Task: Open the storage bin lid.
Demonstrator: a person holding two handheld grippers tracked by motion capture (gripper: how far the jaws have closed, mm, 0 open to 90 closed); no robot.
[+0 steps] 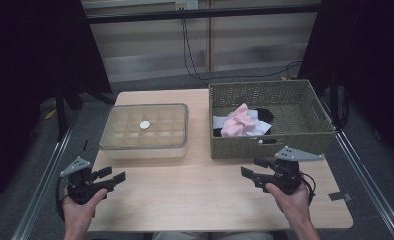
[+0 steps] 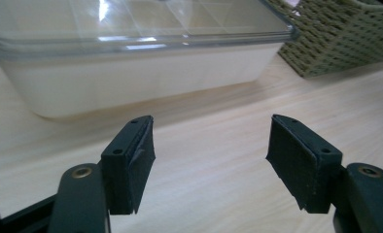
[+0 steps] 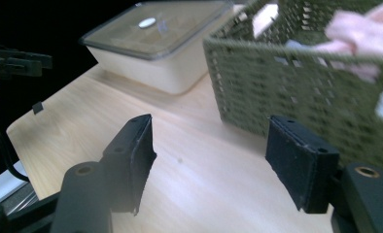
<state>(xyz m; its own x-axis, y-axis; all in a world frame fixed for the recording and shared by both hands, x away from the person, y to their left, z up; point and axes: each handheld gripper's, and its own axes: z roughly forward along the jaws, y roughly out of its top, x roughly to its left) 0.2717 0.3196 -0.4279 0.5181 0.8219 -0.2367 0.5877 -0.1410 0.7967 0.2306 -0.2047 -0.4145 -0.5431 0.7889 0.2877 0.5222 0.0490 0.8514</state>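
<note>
Left gripper (image 1: 116, 176) spread, empty, low over the bench (image 1: 195, 200), facing the lidded box (image 1: 145, 131). Risk: it shoves the box. Right gripper (image 1: 255, 170) spread, empty, beside the basket (image 1: 270, 145); could snag the weave. High view shows the pink cloth (image 1: 239, 121) inside; left gripper view doesn't.

Lab-style recording rig, not a home: small wooden table (image 1: 205, 200) boxed in by black curtains (image 1: 30, 75), metal frame rails (image 1: 40, 185) on a grey floor, cables (image 1: 192, 55) hanging from a wall socket (image 1: 186, 5), tape mark (image 1: 343, 196) at the table edge.
</note>
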